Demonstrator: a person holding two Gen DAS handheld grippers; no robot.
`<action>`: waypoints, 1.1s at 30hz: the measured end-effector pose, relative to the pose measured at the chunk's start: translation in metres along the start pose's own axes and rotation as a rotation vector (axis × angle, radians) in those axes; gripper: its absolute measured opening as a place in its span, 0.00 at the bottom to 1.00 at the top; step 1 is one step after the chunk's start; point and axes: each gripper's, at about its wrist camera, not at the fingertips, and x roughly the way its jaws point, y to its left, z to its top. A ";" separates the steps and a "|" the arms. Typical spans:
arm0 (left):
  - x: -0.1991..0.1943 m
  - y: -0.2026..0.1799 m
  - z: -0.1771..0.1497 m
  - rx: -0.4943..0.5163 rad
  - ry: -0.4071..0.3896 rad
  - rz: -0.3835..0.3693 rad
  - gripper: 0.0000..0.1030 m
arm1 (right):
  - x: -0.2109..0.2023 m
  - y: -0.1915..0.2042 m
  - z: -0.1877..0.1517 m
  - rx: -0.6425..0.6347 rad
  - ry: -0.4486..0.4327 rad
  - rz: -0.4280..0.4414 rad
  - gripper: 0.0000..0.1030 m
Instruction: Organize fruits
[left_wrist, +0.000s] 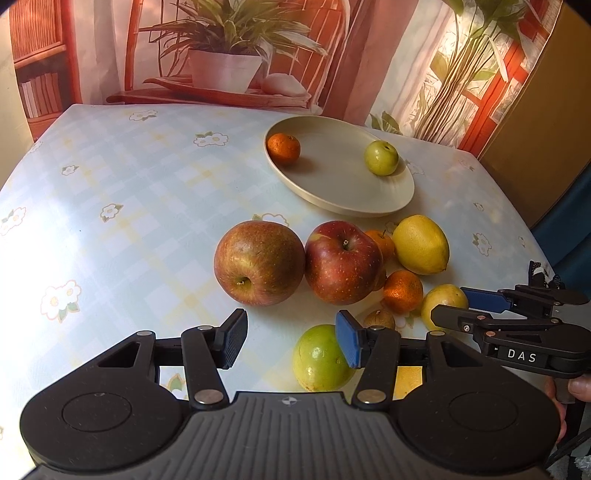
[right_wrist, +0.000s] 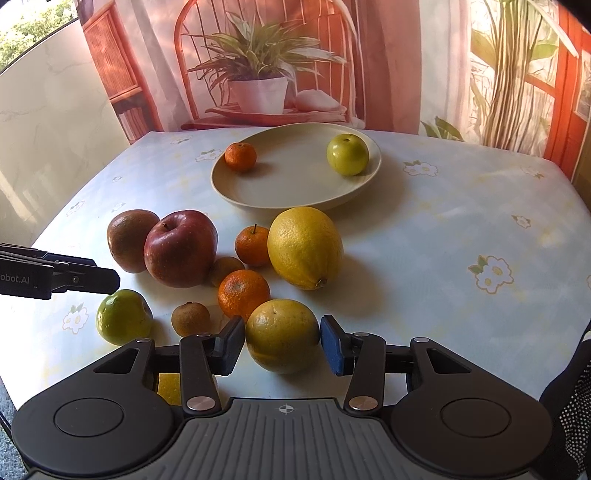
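Note:
A beige plate (left_wrist: 332, 195) (right_wrist: 258, 195) holds a small orange (left_wrist: 283, 148) (right_wrist: 240, 156) and a green apple (left_wrist: 381, 157) (right_wrist: 347, 154). In front of it lie two red apples (left_wrist: 259, 263) (right_wrist: 180, 248), a large lemon (left_wrist: 420, 244) (right_wrist: 305, 247), small oranges (right_wrist: 243, 293), a green fruit (left_wrist: 319, 357) (right_wrist: 123, 316) and a small brown fruit (right_wrist: 190, 318). My left gripper (left_wrist: 291, 339) is open above the table, the green fruit beside its right finger. My right gripper (right_wrist: 282, 344) is open around a yellow-green citrus (right_wrist: 282, 335) (left_wrist: 441, 304); touching cannot be told.
The table has a pale flowered cloth (right_wrist: 461, 236). A printed backdrop with a potted plant (right_wrist: 258, 74) hangs behind the far edge. The table's right edge (left_wrist: 524, 221) is near the fruit pile. A yellow object (right_wrist: 169, 387) shows under my right gripper.

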 end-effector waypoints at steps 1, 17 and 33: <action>0.001 0.000 -0.001 -0.005 0.007 -0.009 0.54 | 0.000 0.000 0.000 -0.002 -0.001 -0.001 0.40; 0.011 -0.002 -0.008 -0.033 0.058 -0.073 0.55 | -0.001 0.002 -0.001 -0.007 -0.005 -0.004 0.40; 0.026 -0.004 -0.012 -0.019 0.088 -0.127 0.58 | -0.002 0.002 -0.001 -0.006 -0.007 -0.005 0.40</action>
